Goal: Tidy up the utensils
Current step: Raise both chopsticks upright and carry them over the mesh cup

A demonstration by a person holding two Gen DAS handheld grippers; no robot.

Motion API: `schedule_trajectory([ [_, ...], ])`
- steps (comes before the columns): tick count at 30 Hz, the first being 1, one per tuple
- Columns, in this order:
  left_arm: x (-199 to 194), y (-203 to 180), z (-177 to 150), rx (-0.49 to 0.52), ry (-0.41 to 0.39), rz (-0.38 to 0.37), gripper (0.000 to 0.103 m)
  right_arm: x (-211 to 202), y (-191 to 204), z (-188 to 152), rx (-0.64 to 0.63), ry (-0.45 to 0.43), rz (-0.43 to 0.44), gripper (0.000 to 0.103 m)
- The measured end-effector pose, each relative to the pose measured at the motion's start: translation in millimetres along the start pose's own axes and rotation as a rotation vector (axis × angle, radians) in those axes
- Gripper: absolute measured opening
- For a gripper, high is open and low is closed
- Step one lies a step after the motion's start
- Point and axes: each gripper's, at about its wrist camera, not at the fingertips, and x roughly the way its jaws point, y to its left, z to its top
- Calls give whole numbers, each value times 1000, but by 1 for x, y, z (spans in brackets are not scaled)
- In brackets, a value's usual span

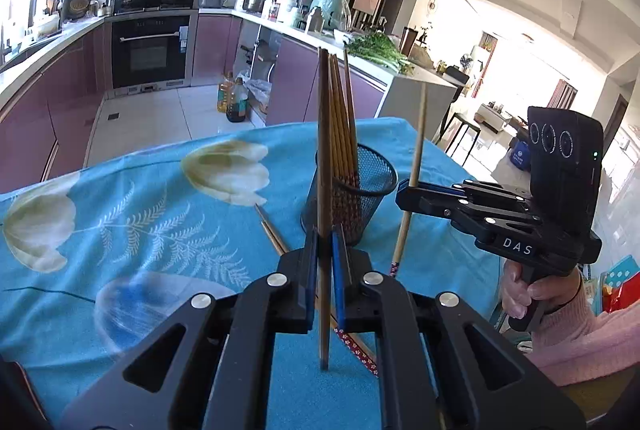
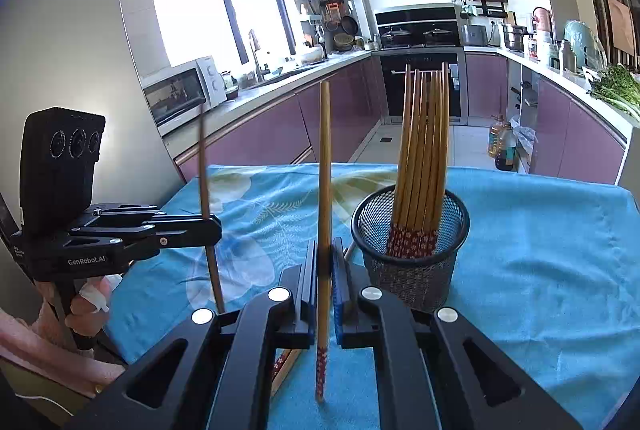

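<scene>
The left gripper (image 1: 325,242) has its jaws pinched on a single brown wooden chopstick (image 1: 323,190), which stands nearly upright between the blue-lined pads, its lower end hanging clear above the blue cloth with white flower print (image 1: 160,214) that covers the surface. In the right wrist view this same gripper (image 2: 208,228) appears at the left, held by a hand (image 2: 86,306) in a pink sleeve, with the thin stick passing straight through its tip.

The right gripper (image 2: 326,262) likewise has its jaws closed on one light wooden chopstick with a red flower-patterned end (image 2: 325,190), held upright with the red patterned end pointing down. From the left wrist view that gripper (image 1: 410,190) sits to the right of the holder, gripped by the person's other hand (image 1: 520,290).

A black wire-mesh cylindrical holder (image 2: 410,254) stands on the cloth between and just beyond the two grippers. A bundle of matching wooden chopsticks (image 2: 424,150) stands inside it, red patterned ends down, leaning slightly together.

A few loose chopsticks (image 1: 274,230) lie flat on the cloth near the base of the holder, partly hidden behind the left gripper; another red patterned end (image 1: 356,344) shows under its jaws.

Behind the surface lies a kitchen with purple cabinets (image 2: 280,134) and a black built-in oven (image 1: 150,48).
</scene>
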Motion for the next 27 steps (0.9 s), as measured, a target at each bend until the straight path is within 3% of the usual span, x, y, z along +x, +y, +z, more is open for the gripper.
schedule_trajectory([
  [27,-17,-28,59,58,-144,-59,8,-40,-6,37,-61,-152,-44,6],
])
